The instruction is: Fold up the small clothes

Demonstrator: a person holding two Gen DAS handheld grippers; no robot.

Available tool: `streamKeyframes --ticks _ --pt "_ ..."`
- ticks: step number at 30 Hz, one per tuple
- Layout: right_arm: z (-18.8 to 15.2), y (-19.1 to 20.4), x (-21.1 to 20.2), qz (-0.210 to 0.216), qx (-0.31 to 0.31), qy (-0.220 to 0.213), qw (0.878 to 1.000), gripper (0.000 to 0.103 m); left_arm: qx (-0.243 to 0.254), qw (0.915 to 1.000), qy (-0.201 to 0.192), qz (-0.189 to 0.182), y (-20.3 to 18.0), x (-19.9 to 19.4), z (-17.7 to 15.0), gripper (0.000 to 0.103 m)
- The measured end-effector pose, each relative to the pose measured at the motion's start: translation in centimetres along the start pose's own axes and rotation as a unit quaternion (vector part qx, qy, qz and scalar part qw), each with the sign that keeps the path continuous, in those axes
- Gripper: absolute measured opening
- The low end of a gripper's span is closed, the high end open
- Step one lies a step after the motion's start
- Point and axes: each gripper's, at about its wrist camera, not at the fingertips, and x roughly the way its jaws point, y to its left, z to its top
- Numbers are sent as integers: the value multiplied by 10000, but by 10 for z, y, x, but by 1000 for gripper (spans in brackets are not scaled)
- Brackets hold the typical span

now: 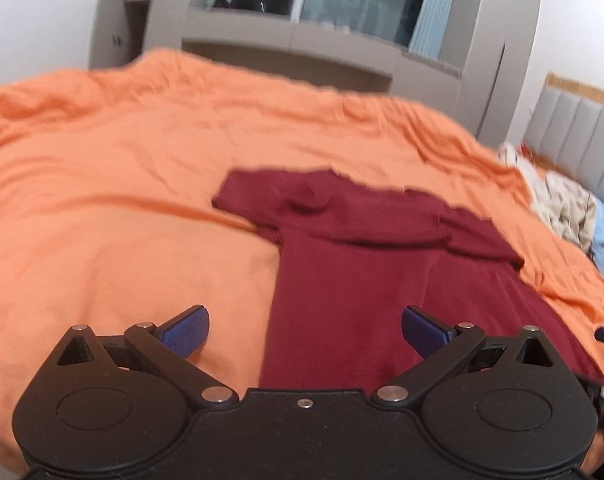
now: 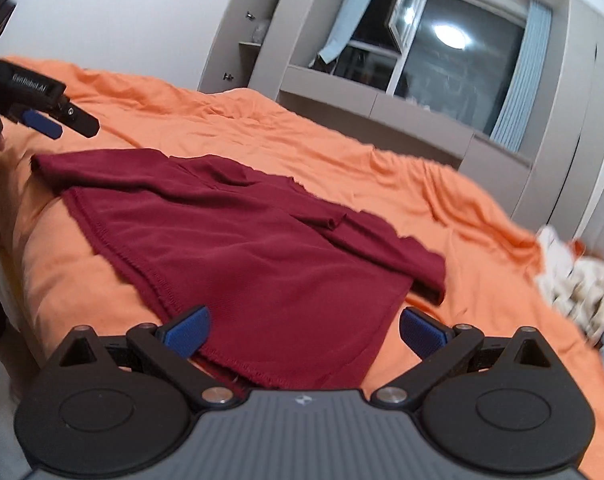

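Note:
A dark red T-shirt (image 1: 354,280) lies flat on the orange bedsheet (image 1: 121,200), its sleeves folded inward across the chest. My left gripper (image 1: 305,334) is open and empty, above the shirt's left side near the hem. In the right wrist view the shirt (image 2: 237,240) lies with its stitched hem towards me. My right gripper (image 2: 304,334) is open and empty, just above the hem corner. The left gripper (image 2: 49,120) also shows at the far left of that view, above the shirt's far end.
A pile of pale and blue clothes (image 1: 570,212) lies on the bed at the right, also in the right wrist view (image 2: 578,280). Grey cabinets and a window (image 2: 442,52) stand behind the bed. A padded headboard (image 1: 582,144) is at the right.

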Motion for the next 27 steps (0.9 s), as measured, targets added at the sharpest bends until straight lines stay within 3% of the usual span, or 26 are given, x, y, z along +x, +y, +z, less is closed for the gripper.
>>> streamKeyframes --ticks 4,14,19,23,27 --pt "-3 7 -11 82 -122 -31 9999 103 -54 9994 -341 -65 -4 -22 -13 102" --pt "-6 20 -10 -25 -462 60 9989 103 -29 9999 -161 -41 -8 -39 -38 102" --pt "1 9 -10 214 -175 -64 9996 103 -131 9996 -232 -31 -6 -48 -45 102" --pt "15 -11 9 549 219 15 9983 103 -239 9993 -251 -135 -1 -43 -33 102" --pt "37 -31 38 577 408 -20 9975 103 -536 9985 -91 -83 14 -19 -2 102"
